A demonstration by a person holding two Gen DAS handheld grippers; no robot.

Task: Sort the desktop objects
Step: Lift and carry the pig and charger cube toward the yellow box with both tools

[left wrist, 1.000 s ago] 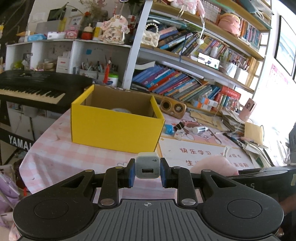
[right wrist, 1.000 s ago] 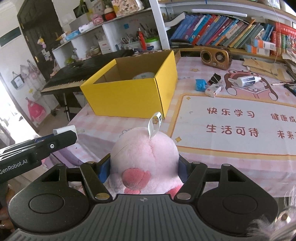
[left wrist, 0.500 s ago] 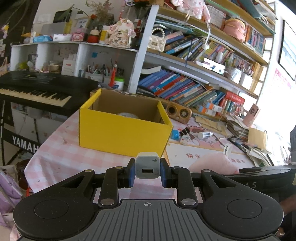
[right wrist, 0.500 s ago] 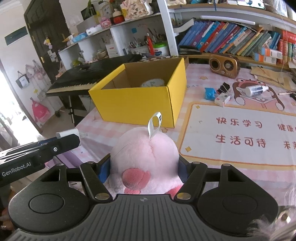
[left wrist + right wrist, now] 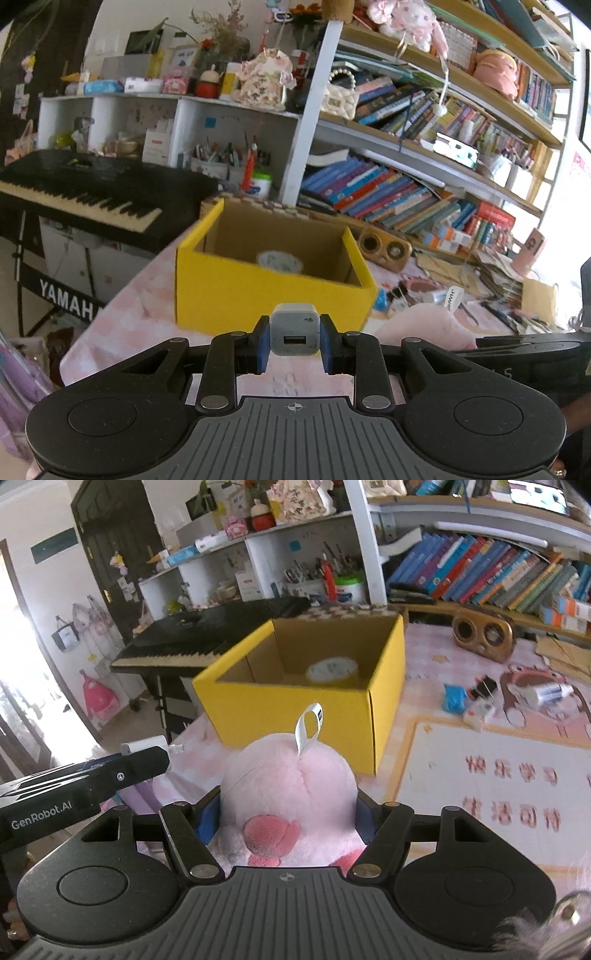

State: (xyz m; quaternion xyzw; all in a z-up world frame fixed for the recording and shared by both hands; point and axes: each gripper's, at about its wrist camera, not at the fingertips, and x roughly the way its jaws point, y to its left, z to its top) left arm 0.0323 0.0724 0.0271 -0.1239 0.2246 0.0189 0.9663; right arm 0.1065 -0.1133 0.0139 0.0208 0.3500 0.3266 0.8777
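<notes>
My left gripper [image 5: 294, 338] is shut on a small white USB charger [image 5: 294, 328], its port facing the camera. Just beyond it stands an open yellow cardboard box [image 5: 266, 288] on the pink checked tablecloth, with a round white tape roll [image 5: 279, 261] inside. My right gripper [image 5: 288, 812] is shut on a pink plush toy [image 5: 288, 790] with a white loop tag, held above the table short of the same box [image 5: 295, 709]. In the right wrist view the left gripper [image 5: 147, 760] shows at the left with the charger [image 5: 144, 745]. The plush [image 5: 424, 325] shows in the left wrist view at the right.
On the table right of the box lie a blue packet [image 5: 454, 698], binder clips [image 5: 484, 686], a white tube [image 5: 546, 694] and a brown speaker [image 5: 482, 637]. A printed mat [image 5: 498, 775] covers the right. A black keyboard [image 5: 81, 195] stands left; bookshelves [image 5: 406, 192] rise behind.
Both grippers have moved toward the yellow box and risen a little, each keeping its object. The box looks larger and its inside with the tape roll shows more.
</notes>
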